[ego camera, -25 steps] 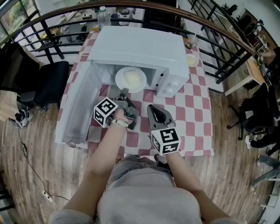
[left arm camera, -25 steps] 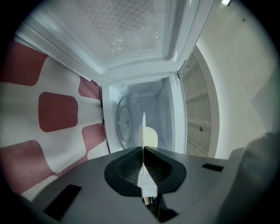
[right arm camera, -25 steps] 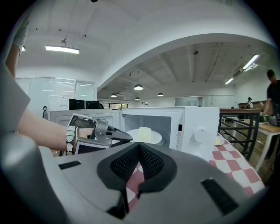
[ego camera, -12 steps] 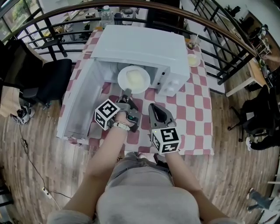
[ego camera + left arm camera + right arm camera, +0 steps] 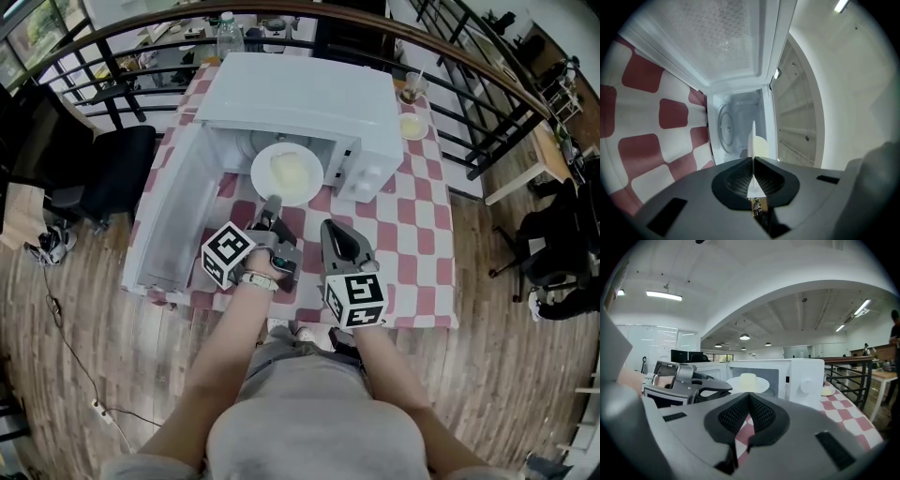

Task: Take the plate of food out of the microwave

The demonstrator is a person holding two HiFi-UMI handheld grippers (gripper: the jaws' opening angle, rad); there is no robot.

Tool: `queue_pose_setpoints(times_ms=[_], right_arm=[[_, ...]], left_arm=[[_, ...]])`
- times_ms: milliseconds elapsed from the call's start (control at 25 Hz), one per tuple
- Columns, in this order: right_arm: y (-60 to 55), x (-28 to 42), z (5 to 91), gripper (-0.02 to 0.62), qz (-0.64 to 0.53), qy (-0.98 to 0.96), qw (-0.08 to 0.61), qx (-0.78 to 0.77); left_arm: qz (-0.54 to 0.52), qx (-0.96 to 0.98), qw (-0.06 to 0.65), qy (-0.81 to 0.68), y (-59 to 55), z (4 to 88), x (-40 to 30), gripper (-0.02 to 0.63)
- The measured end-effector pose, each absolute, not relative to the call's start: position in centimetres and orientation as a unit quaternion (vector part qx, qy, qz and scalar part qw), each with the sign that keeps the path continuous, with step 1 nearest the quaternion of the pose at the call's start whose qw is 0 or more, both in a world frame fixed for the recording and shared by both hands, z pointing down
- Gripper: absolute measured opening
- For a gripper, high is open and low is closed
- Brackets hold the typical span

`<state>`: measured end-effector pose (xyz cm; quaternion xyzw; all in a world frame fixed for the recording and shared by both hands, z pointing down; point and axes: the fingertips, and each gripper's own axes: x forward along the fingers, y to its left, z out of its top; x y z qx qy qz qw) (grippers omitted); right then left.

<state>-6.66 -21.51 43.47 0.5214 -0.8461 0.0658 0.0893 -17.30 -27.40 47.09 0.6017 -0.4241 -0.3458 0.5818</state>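
A white plate (image 5: 287, 172) with a pale yellow block of food (image 5: 292, 170) hangs at the mouth of the open white microwave (image 5: 300, 103). My left gripper (image 5: 273, 202) is shut on the plate's near rim. In the left gripper view the plate (image 5: 753, 140) shows edge-on between the closed jaws (image 5: 753, 160), with the food (image 5: 761, 146) beside it and the bare turntable (image 5: 724, 126) behind. My right gripper (image 5: 330, 228) hovers shut and empty over the checked cloth to the right. The right gripper view shows the plate (image 5: 747, 384) held out by the left gripper (image 5: 693, 383).
The microwave door (image 5: 169, 216) swings wide open to the left. A red-and-white checked tablecloth (image 5: 412, 234) covers the table. A small dish (image 5: 411, 128) and a cup (image 5: 410, 90) sit right of the microwave, a bottle (image 5: 222, 33) behind. Railings ring the table; a dark chair (image 5: 103, 173) stands left.
The left gripper has drawn back toward me with the plate, which now sits a little farther out of the microwave. The right gripper has barely moved.
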Motion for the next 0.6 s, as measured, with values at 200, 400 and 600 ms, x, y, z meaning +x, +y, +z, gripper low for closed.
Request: queue_pose_setpoints(times_ms=[200,400,600], right_arm=[[-21.3,-6.4,43.3,0.025,0.067,-0.843,0.082,0.528],[-21.4,-6.6,42.8,0.025,0.064,-0.842,0.072,0.530],[-21.6,-6.5,42.3,0.025,0.059,-0.840,0.066,0.535]], left_arm=[[-0.347,0.605,0.579,-0.421,-26.4,46.5,-17.2,0.013],[-0.355,0.609,0.575,-0.416,-25.0,46.2,-17.1,0.012],[-0.358,0.611,0.571,-0.415,-24.3,46.0,-17.0,0.014]])
